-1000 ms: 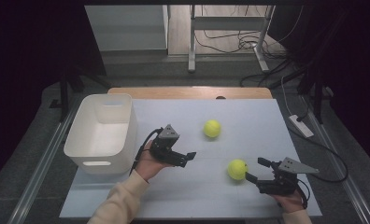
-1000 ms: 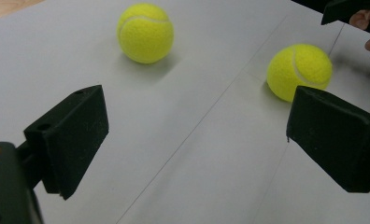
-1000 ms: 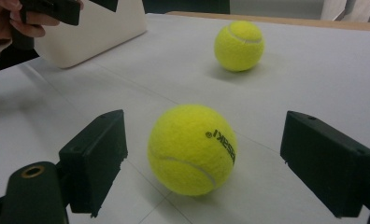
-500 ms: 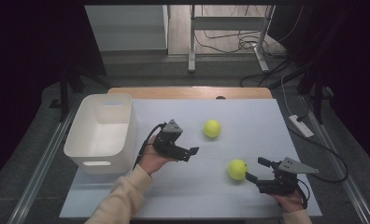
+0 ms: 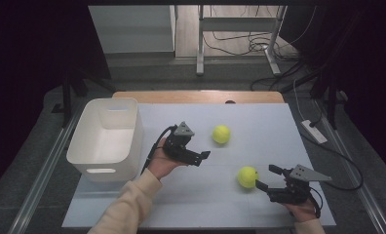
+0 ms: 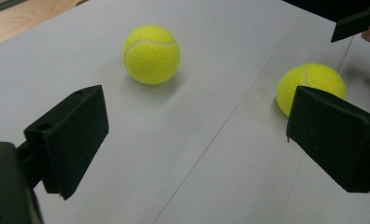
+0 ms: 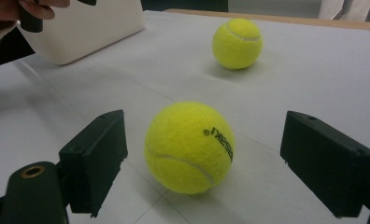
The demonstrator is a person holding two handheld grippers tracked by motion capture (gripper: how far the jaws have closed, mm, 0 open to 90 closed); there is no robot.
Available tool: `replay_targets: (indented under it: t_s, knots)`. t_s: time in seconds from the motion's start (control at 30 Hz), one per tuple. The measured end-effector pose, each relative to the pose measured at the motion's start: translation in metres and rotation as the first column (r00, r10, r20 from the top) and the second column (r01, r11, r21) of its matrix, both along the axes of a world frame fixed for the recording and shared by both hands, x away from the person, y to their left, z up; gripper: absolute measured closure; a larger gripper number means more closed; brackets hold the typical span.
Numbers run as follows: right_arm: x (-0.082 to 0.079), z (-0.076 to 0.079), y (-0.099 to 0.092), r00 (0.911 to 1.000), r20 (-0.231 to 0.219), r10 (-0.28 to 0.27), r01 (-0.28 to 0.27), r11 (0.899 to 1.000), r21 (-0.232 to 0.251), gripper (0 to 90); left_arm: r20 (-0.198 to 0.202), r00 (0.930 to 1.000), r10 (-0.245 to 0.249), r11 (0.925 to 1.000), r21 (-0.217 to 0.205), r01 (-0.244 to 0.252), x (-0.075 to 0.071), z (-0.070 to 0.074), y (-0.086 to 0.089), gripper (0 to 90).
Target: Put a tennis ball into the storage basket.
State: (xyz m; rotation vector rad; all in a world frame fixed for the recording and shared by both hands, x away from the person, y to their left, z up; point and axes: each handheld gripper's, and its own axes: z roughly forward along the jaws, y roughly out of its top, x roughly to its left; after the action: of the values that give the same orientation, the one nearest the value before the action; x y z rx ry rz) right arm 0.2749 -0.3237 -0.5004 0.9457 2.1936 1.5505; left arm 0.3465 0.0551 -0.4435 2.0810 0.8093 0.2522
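Since a sec ago your left gripper [image 5: 204,157] has slid fwd and to the right, from just beside the bin toward the far ball; your right gripper [image 5: 267,178] and both balls sit where they were.

Left gripper: jaws wide apart, nothing between them, pointing right across the mat [image 5: 259,122], grey plate on top. In the left gripper view the far ball [image 6: 151,54] lies ahead between the jaw tips but well short of them, not touching; the near ball [image 6: 310,86] peeks out behind the right-hand jaw.

Right gripper: jaws also spread, aimed left at the near ball [image 5: 247,176]. In the right gripper view that ball [image 7: 189,147] sits between the two jaws w/ a gap on each side, no contact. Its printed brand mark faces right, white seam curving low across the front. Balls are round, so no long axis to speak of.

Far ball [image 5: 221,134] rests mid-mat, well apart from the near one, seam arcing over its top in the right gripper view [image 7: 237,43].

Bin [image 5: 97,168]: white, rectangular, long side running front to back, at the mat's left edge, w/ a handle slot in its near wall. Inside shows bare white floor.

Count: 2 balls, 1 bin, 2 grippers.
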Motion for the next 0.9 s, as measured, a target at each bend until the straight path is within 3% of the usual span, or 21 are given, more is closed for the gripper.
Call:
replay_targets:
  t_s: [0.9]
  knots:
    - [0.000, -0.001, 0.000, 1.0000, -0.003, 0.000, 0.000, 1.000, -0.001, 14.8, -0.032, 0.9992, 0.026, 0.9995, 0.019, -0.025, 0.027, 0.003, -0.010, 6.3]
